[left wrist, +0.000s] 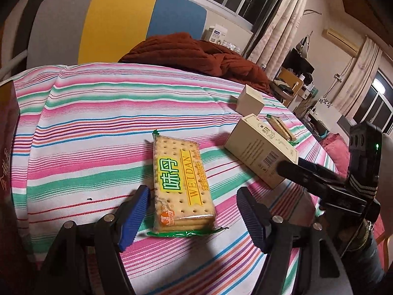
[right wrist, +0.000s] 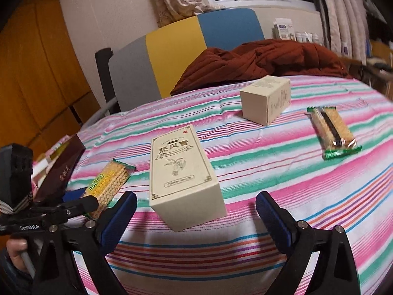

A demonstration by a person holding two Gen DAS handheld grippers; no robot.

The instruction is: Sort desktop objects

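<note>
Left tongs [left wrist: 194, 217] spread wide, blue pads either side of the near end of a cracker packet [left wrist: 180, 184], pinching nothing. Packet flat on the striped cloth [left wrist: 86, 123] of the table, yellow label up, green crimped end toward the camera. Right tongs [right wrist: 196, 218] likewise spread, straddling the near end of a long cream box [right wrist: 184, 179] lying on its side, not touching it. To the left of that box, the same cracker packet [right wrist: 109, 184] with the left tongs' black finger across its near end. Farther back, a smaller cream box [right wrist: 266, 100] standing apart; to the right of it a second cracker packet [right wrist: 332, 132], well apart from the rest. At the left edge of the table, a dark maroon box [right wrist: 62, 169]. Beyond the cloth, a rust-red quilted jacket [right wrist: 258, 61] heaped.
</note>
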